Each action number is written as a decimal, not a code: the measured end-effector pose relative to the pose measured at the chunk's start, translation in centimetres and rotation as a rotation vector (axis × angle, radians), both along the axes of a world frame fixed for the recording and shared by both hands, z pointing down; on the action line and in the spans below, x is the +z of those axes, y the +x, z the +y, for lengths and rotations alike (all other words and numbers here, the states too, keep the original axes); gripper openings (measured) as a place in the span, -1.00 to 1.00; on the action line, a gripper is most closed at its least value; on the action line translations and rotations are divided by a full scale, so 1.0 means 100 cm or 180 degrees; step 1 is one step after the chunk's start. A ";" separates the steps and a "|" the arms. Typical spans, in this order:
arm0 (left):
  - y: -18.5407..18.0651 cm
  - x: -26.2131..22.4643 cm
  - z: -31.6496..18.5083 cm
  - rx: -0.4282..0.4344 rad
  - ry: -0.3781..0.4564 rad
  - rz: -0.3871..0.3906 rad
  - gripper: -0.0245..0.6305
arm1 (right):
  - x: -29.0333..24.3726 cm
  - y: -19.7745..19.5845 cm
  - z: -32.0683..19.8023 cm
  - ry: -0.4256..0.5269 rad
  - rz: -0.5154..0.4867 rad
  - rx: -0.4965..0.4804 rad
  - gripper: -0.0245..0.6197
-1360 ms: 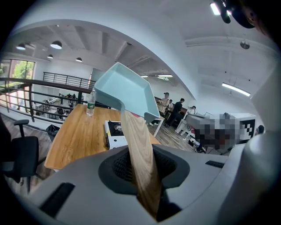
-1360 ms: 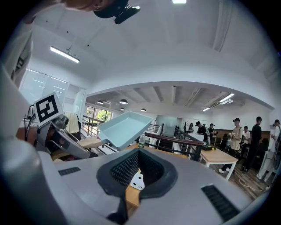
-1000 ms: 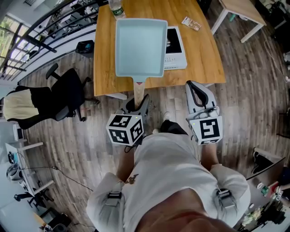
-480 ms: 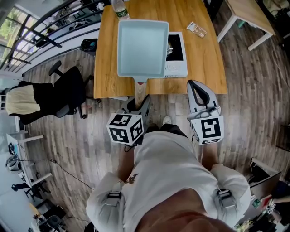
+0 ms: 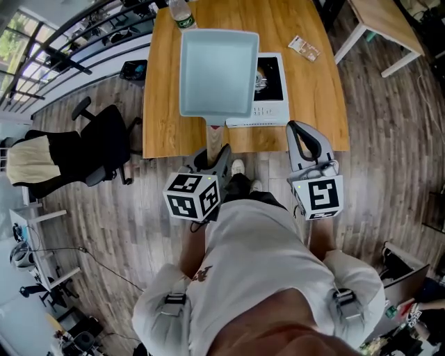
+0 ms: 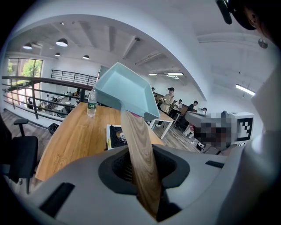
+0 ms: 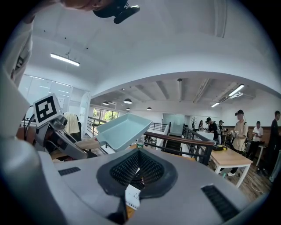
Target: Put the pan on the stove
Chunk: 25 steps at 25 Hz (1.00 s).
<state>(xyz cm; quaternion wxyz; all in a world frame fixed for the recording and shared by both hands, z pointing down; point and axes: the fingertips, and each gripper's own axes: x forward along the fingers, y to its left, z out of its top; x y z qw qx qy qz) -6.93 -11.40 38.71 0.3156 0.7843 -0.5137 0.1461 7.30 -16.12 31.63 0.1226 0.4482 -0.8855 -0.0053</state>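
While its wooden handle point(image 5: 215, 141) sits clamped in my left gripper point(image 5: 211, 156), the pale blue square pan point(image 5: 217, 69) hangs in the air over the desk point(image 5: 165, 97), tilted up at the far end in the left gripper view. Its inside shows only a plain blue floor. From the head view, the pan covers the left part of the white stove point(image 5: 270, 104), whose burner point(image 5: 261, 81) peeks out at the pan's right rim. How high the pan rides above the stove I cannot judge well from these angles. My right gripper point(image 5: 304, 133) is beside the left one, jaws together, short of the desk's near edge. The stove's front lies close to that edge. A bottle point(image 5: 181, 12) stands at the far left corner, and a small packet point(image 5: 304, 47) lies right of the stove with bare wood around it. An office chair point(image 5: 94, 146) stands on the floor point(image 5: 389, 146), left of the desk.
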 end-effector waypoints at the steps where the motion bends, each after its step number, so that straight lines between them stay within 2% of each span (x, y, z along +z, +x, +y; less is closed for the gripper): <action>1: -0.003 0.001 -0.005 0.0010 0.0001 0.0007 -0.63 | 0.000 -0.003 -0.004 0.0008 0.0009 0.0009 -0.88; 15: -0.034 0.011 -0.069 0.0227 -0.0031 0.0004 -0.63 | 0.004 -0.040 -0.057 -0.0064 0.0100 0.0158 -0.88; 25: -0.050 0.019 -0.091 0.0398 -0.0093 0.0035 -0.63 | 0.012 -0.063 -0.079 -0.0114 0.0156 0.0271 -0.88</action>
